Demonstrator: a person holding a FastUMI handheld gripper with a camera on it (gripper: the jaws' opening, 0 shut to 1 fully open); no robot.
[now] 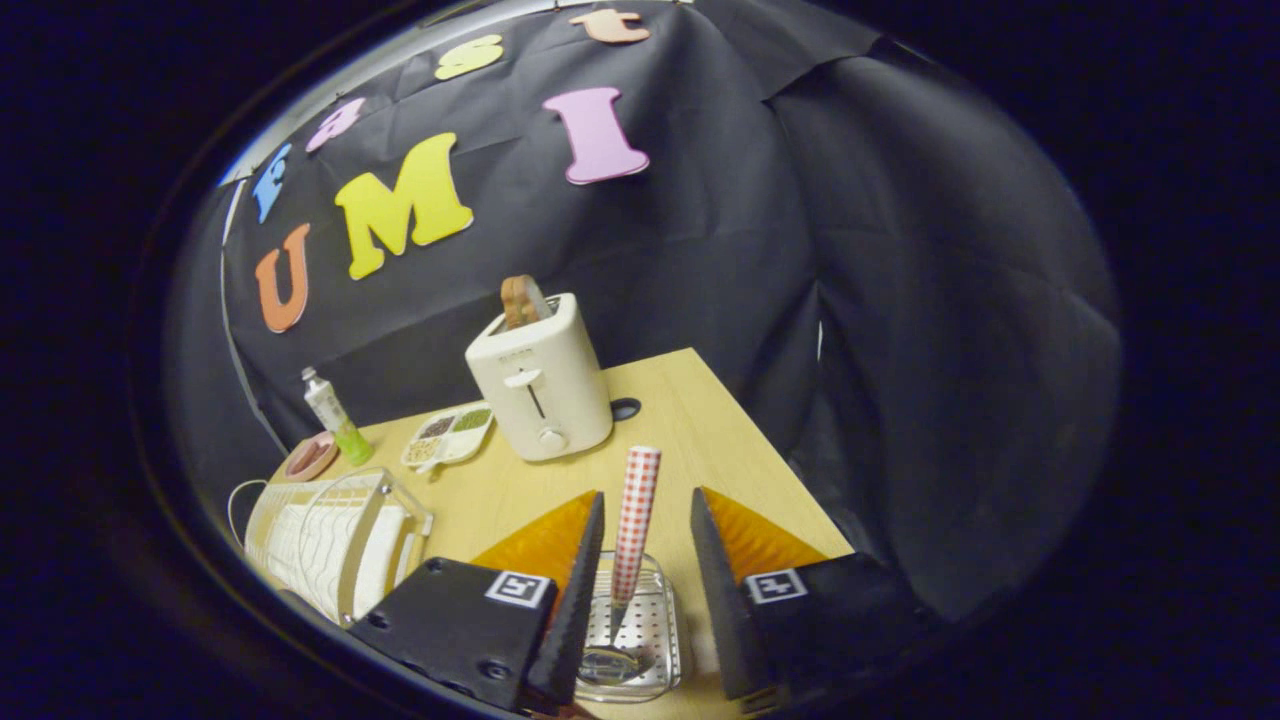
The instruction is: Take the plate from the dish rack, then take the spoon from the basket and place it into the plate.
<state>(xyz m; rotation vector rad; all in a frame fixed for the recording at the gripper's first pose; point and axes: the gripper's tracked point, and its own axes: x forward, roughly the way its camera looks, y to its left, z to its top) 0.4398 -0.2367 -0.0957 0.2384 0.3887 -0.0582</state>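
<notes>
Your tongs (647, 585) stand released, fingers apart either side of the red-and-white checked-handled metal spoon (632, 545), touching neither. Spoon stands upright in the perforated metal basket (655, 640) on the wooden tabletop (690, 420), nearer you than the cream toaster (540, 385).

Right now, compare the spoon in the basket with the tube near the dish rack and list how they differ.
The spoon has a red-and-white checked handle; the tube is pale with a green lower end. The spoon stands in the perforated basket between the open gripper fingers, untouched; the tube stands on the table far beyond them, by the dish rack. Both are slim and lean slightly.
</notes>
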